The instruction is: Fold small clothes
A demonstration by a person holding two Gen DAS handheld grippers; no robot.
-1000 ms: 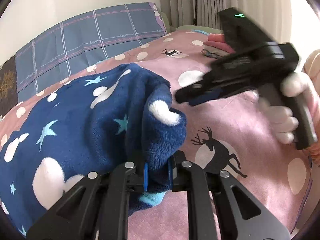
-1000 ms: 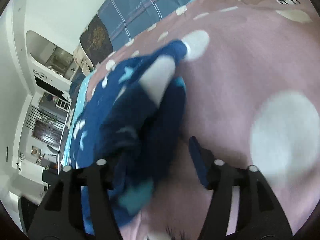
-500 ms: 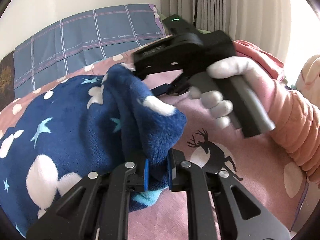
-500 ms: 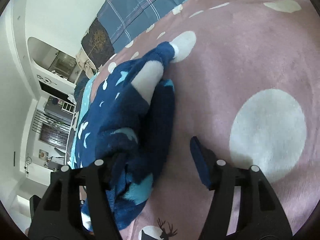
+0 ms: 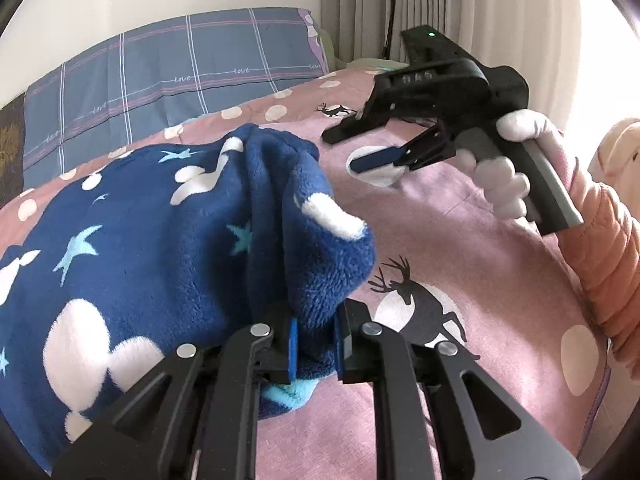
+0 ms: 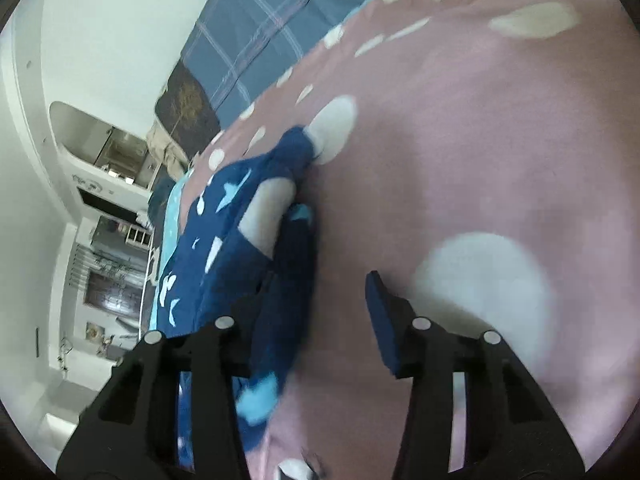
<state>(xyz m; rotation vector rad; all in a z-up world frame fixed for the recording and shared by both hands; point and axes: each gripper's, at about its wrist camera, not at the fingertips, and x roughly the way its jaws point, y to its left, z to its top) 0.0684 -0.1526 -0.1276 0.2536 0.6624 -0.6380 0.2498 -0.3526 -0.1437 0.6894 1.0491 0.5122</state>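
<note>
A dark blue fleece garment (image 5: 160, 248) with white blobs and pale stars lies bunched on the pink bedspread (image 5: 460, 248). My left gripper (image 5: 314, 340) is shut on a thick fold at its near right corner, lifting it into a ridge. Held in a white-gloved hand (image 5: 500, 176), my right gripper (image 5: 348, 148) hovers open above the bed, just right of the garment's far end. In the right wrist view the garment (image 6: 240, 248) fills the left side, and the right gripper (image 6: 316, 312) stands open with its left finger against the fleece edge.
A blue plaid pillow (image 5: 172, 76) lies along the head of the bed, with curtains (image 5: 460, 12) behind. An orange padded sleeve (image 5: 608, 248) comes in from the right. The pink spread with white dots and deer prints stretches to the right of the garment.
The right gripper has pulled away from the garment's top toward the right and tilted. My left gripper keeps its hold on the fold, which stands slightly higher.
</note>
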